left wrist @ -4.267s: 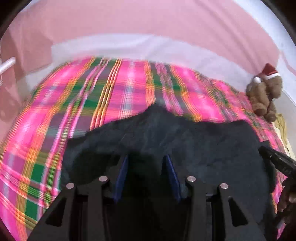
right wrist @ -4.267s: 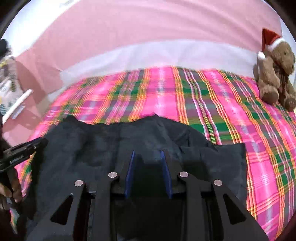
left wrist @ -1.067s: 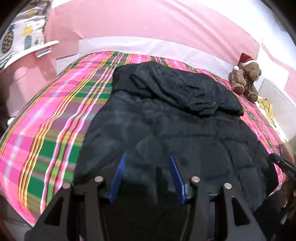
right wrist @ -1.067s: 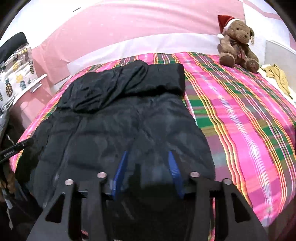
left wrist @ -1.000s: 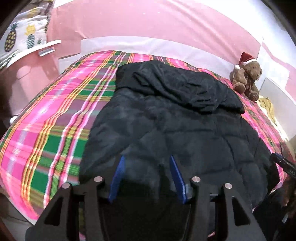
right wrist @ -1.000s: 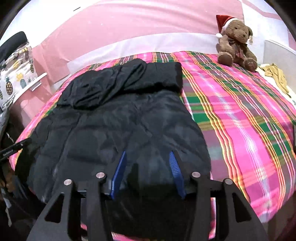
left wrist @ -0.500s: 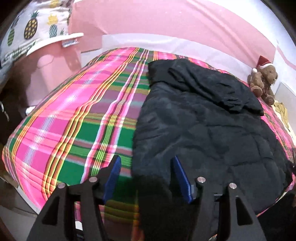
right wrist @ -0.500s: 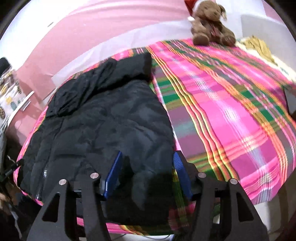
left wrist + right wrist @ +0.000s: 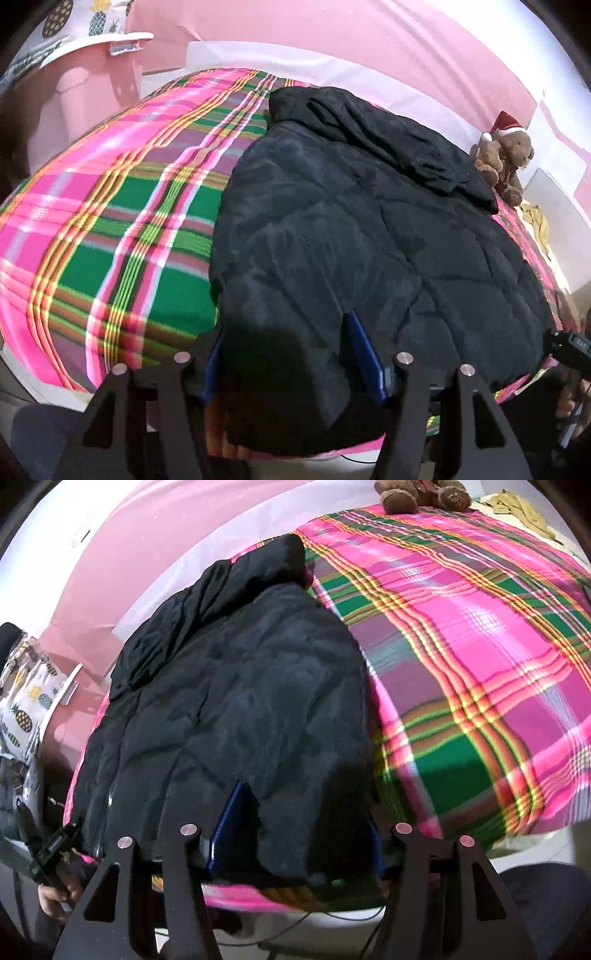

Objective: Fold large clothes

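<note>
Fingers (image 9: 360, 350) now spread wide, black quilted jacket (image 9: 362, 229) flat, hem overhanging.

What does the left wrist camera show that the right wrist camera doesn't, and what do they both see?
Only the left wrist view shows the whole brown teddy bear in its red Santa hat; the right wrist view cuts it off at the top edge. Only the right wrist view shows the broad bare stretch of the pink and green plaid blanket on the jacket's right side. Both show the black quilted puffer jacket spread on the bed with its hood at the far end, the pineapple-print fabric and the yellow cloth. Each gripper's blue-padded fingers stand apart around the jacket's near hem.
</note>
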